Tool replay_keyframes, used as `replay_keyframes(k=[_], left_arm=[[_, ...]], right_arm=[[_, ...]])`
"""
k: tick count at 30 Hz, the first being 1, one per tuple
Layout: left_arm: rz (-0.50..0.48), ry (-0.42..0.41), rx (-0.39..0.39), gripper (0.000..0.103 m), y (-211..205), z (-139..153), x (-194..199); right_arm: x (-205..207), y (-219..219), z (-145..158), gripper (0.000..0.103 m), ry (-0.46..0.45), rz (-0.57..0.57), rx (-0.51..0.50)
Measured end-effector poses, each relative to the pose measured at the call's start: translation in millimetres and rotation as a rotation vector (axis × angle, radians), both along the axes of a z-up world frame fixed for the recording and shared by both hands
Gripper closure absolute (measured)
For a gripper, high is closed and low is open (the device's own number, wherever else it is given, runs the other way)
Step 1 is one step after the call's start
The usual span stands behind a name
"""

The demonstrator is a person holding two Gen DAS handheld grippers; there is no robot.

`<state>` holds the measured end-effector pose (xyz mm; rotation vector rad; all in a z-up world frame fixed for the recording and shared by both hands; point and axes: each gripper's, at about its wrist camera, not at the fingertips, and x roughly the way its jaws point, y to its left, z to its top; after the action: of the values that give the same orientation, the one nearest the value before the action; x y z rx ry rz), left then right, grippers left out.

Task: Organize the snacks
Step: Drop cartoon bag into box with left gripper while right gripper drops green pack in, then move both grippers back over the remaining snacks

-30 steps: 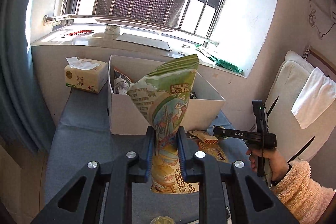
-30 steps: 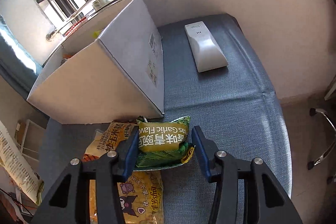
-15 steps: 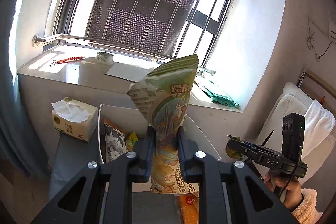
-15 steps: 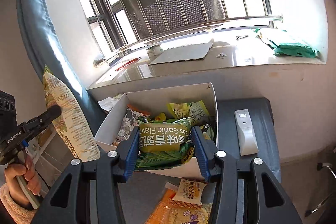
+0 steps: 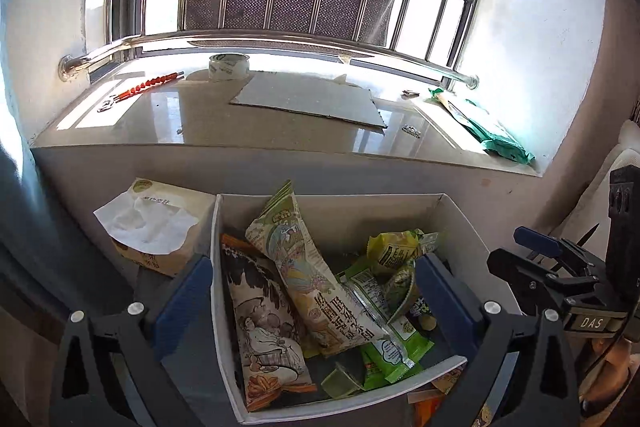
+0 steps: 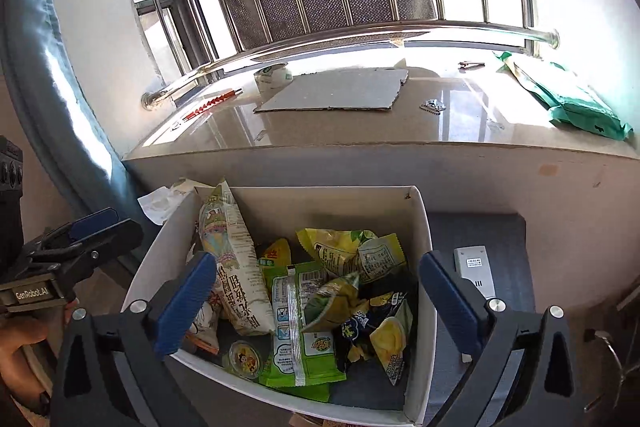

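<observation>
A white cardboard box holds several snack bags. A long pale-green bag leans inside it against the back wall, also seen as the long bag in the right wrist view. An olive-green bag lies crumpled on the pile. My left gripper hangs over the box, its jaws opening wide, and nothing is gripped between them. My right gripper is over the box too, jaws opening wide and free of any bag. Each view shows the other gripper beside the box: right gripper, left gripper.
A tissue box stands left of the box and a white remote lies to its right on the blue-grey cushion. More snack packs lie before the box. The window sill behind carries a tape roll, a cardboard sheet and a green packet.
Both grippers have come forward over the box and opened. The long pale-green bag and the olive-green bag have left the jaws and now lie in the box.
</observation>
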<state>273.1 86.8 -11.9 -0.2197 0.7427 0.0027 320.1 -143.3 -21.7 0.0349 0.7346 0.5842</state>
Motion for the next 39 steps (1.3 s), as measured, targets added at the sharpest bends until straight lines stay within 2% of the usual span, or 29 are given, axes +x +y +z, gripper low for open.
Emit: replay_keyframes(k=[4, 9, 13, 18, 21, 25, 31, 35, 39], left_arm=[[0.017, 0.0, 0.015, 0.0, 4, -1, -15], [0.003, -0.064, 0.027, 0.0, 2, 26, -49], [-0.031, -0.122, 0.079, 0.0, -15, 42, -94], [-0.057, -0.137, 0.113, 0.0, -35, 32, -149], [-0.072, -0.139, 0.106, 0.0, -44, 13, -180], [-0.063, -0.085, 0.046, 0.0, -49, -24, -210], [-0.069, -0.006, -0.001, 0.0, -57, -68, -241], [-0.077, 0.017, 0.006, 0.0, -61, -81, -250], [-0.081, 0.011, -0.001, 0.0, -63, -82, -254]], right_arm=[[-13, -10, 2, 0.0, -0.01, 0.006, -0.009], [-37, -26, 17, 0.0, -0.028, 0.011, 0.032], [-70, -42, 28, 0.0, -0.051, 0.039, 0.074], [-120, -59, 26, 0.0, -0.082, 0.062, 0.085], [-146, -66, 14, 0.0, -0.078, 0.073, 0.078], [-178, -78, -15, 0.0, -0.053, 0.047, 0.056], [-219, -97, -78, 0.0, 0.115, 0.003, 0.096], [-236, -95, -114, 0.0, 0.213, 0.005, 0.056], [-232, -94, -120, 0.0, 0.221, -0.011, 0.047]])
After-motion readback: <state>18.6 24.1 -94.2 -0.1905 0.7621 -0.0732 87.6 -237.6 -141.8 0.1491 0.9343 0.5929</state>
